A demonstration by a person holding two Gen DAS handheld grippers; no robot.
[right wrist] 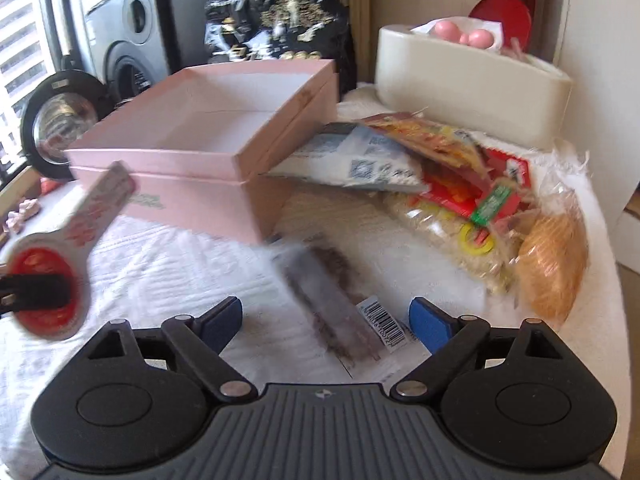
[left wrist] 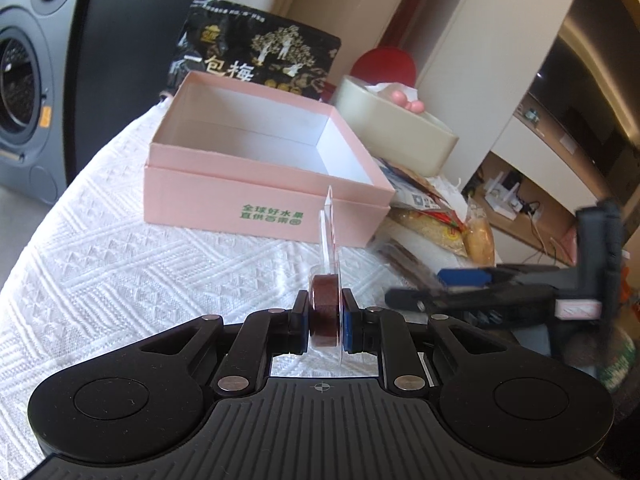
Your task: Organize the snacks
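An open pink box (left wrist: 256,184) with a white inside stands on the white cloth; it shows in the right wrist view too (right wrist: 200,148). My left gripper (left wrist: 325,316) is shut on a round red-brown snack in a clear wrapper (left wrist: 325,312), held above the cloth just before the box's front wall; the same snack shows at the left of the right wrist view (right wrist: 48,280). My right gripper (right wrist: 326,320) is open, with a long dark snack bar in a clear wrapper (right wrist: 328,304) lying on the cloth between its fingers. Several snack packets (right wrist: 460,184) are piled right of the box.
A black snack bag (left wrist: 256,56) stands behind the box. A cream tub (right wrist: 472,80) with pink things and a red lid sits at the back right. A speaker (left wrist: 24,92) is on the left. The table edge runs close on the right.
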